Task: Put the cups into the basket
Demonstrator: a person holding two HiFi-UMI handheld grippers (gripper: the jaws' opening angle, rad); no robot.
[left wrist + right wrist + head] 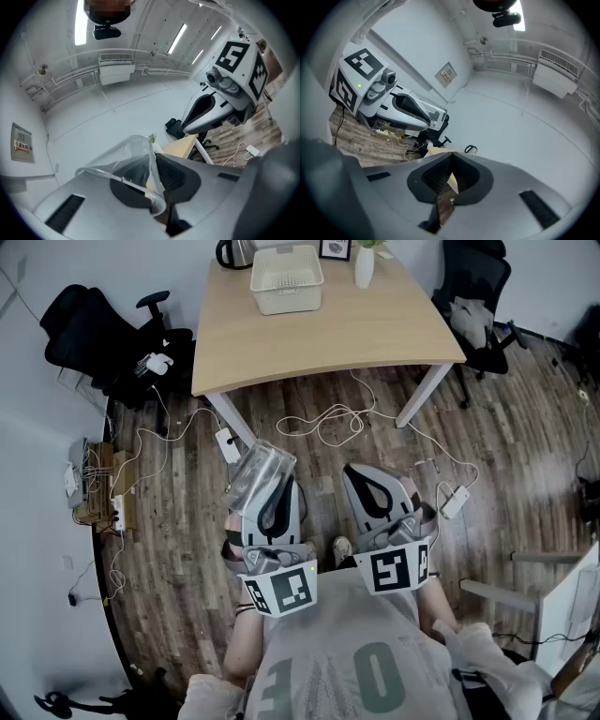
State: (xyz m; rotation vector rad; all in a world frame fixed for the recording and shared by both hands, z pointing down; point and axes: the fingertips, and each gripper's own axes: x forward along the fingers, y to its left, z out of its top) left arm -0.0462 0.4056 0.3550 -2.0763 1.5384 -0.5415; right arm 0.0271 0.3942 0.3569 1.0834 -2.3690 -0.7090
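Wood flooring [525, 446] strewn with cables [328, 418] lies between us and the counter [328, 338], where the basket [286, 298] sits at the far edge. Our left tongs [153, 164] are clenched on the thin wall of a clear cup [117, 157], held well short of the counter. Our right tongs [449, 171] are closed on nothing. We judge that so thin a pinch could buckle the cup or let it slip. A kettle [234, 251] and a vase [364, 266] flank the basket, and nothing covers its open top.
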